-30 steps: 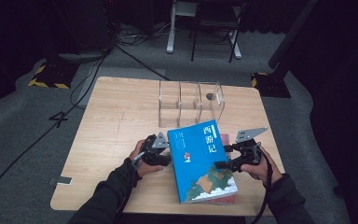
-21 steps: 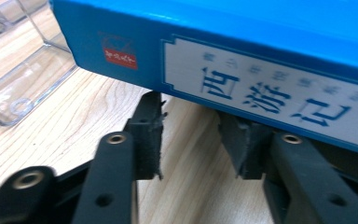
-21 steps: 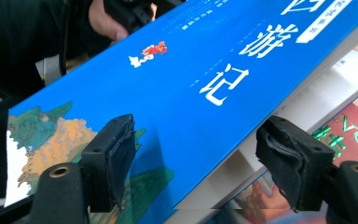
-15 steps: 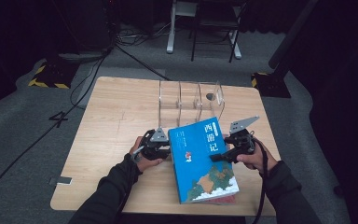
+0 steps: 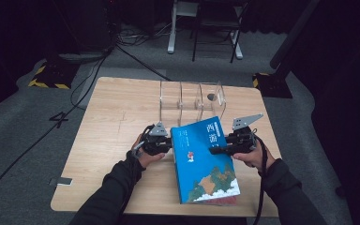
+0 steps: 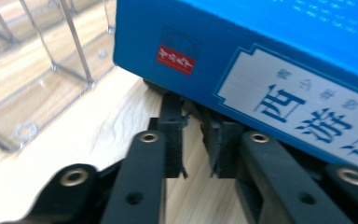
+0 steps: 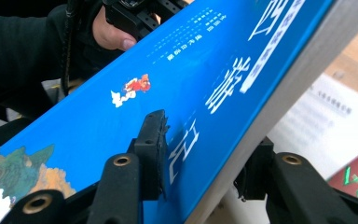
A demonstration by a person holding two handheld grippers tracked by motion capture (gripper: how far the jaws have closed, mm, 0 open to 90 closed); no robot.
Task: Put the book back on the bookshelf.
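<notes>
A thick blue book point(image 5: 201, 159) with Chinese characters on its cover lies tilted on the wooden table point(image 5: 112, 122), on top of another book. My right gripper point(image 5: 214, 151) has just been closing its jaws on the blue book's right edge. In the right gripper view, one pad rests on the cover point(image 7: 121, 102) and the other jaw sits under the page edge, so the gripper point(image 7: 203, 154) is shut on it. My left gripper point(image 5: 168, 144) is at the spine side. Its jaws point(image 6: 189, 116) have just been closing to a narrow gap that shows bare wood, and their tips reach under the spine point(image 6: 261, 46).
A clear acrylic rack point(image 5: 192, 101) with upright dividers stands just behind the book; it also shows in the left gripper view point(image 6: 37, 70). Under the blue book lie a white printed page point(image 7: 326, 121) and a red cover point(image 7: 354, 182). Bare table stretches to the left.
The right gripper moved left onto the book's right edge and closed on it. The left gripper's jaws narrowed against the spine side. The book shifted slightly.
</notes>
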